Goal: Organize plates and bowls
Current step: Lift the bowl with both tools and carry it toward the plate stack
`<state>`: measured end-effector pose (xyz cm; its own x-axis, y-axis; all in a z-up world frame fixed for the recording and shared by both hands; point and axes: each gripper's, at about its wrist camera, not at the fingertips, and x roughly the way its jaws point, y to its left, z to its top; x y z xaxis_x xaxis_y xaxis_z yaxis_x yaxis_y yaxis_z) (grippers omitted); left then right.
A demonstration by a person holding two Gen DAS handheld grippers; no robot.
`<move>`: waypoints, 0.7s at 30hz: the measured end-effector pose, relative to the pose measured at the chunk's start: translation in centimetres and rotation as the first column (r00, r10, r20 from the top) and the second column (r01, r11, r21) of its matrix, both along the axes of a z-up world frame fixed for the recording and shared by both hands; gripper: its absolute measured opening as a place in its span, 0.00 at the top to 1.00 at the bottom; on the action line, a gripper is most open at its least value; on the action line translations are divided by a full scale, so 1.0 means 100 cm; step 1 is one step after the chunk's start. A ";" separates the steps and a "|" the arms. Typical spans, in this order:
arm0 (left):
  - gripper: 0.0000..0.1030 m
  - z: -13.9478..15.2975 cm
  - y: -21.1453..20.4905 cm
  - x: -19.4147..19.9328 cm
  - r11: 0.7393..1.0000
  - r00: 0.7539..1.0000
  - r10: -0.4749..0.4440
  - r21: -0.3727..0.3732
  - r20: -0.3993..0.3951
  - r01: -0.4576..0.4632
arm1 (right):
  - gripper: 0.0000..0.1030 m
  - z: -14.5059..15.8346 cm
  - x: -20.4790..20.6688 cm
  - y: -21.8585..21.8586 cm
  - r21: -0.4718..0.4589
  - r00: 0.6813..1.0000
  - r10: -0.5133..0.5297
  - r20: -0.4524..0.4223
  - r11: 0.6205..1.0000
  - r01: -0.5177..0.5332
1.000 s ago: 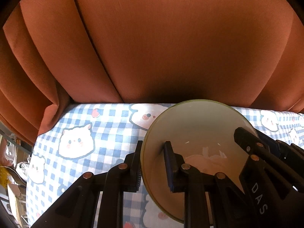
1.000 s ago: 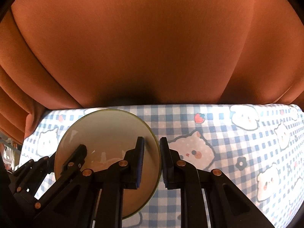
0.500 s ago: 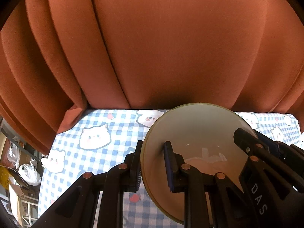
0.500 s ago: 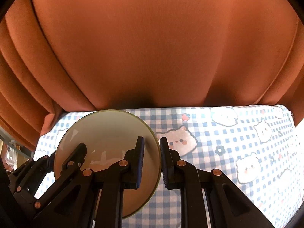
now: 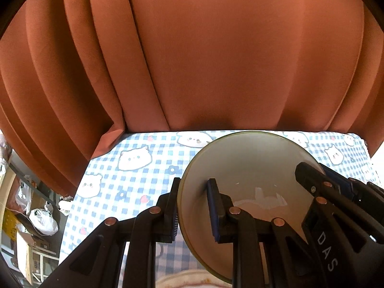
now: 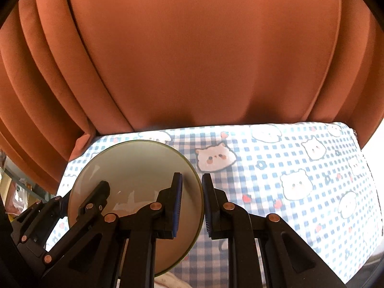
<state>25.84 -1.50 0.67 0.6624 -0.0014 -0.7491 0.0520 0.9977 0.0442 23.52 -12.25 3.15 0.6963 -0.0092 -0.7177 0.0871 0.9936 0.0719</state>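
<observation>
A pale green bowl (image 5: 252, 165) is held above the table between both grippers. My left gripper (image 5: 195, 210) is shut on the bowl's left rim, one finger outside and one inside. My right gripper (image 6: 192, 202) is shut on the bowl's right rim (image 6: 134, 168) the same way. In the left wrist view the right gripper's black fingers (image 5: 319, 184) show at the bowl's far side. A strip of a cream plate (image 5: 182, 279) shows under the bowl at the bottom edge; it also shows in the right wrist view (image 6: 168, 280).
The table (image 6: 300, 168) wears a blue-and-white checked cloth with cat faces. An orange curtain (image 5: 216, 60) hangs right behind its far edge. Beyond the left table edge are bags and boxes on the floor (image 5: 38, 220).
Both grippers have risen with the bowl and pulled back from the curtain. More of the tablecloth shows now, and the plate's edge has come into view below.
</observation>
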 end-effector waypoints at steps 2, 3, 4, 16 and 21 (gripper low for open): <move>0.82 0.003 -0.001 -0.012 1.000 1.000 -0.001 0.001 0.003 0.001 | 0.81 0.003 -0.012 -0.001 0.002 1.000 0.000 0.002 1.000 0.000; 0.82 0.003 -0.001 -0.016 1.000 1.000 -0.003 0.000 0.006 0.003 | 0.81 0.005 -0.020 -0.003 0.004 1.000 -0.001 0.005 1.000 0.001; 0.82 0.005 -0.003 -0.020 1.000 1.000 -0.005 -0.001 0.009 0.005 | 0.81 0.006 -0.026 -0.004 0.004 1.000 -0.003 0.008 1.000 0.003; 0.81 0.004 -0.025 -0.072 0.999 0.999 -0.034 -0.008 0.035 0.034 | 0.81 0.008 -0.096 -0.035 0.001 0.999 -0.027 0.037 1.000 0.027; 0.81 0.003 -0.047 -0.091 0.999 0.998 -0.049 -0.012 0.040 0.049 | 0.81 0.005 -0.121 -0.059 -0.005 0.998 -0.039 0.048 0.999 0.039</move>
<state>16.69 -6.19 0.94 0.6905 -0.0440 -0.7220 0.0991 0.9945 0.0342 11.45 -18.18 3.70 0.7287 -0.0411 -0.6836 0.1225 0.9899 0.0711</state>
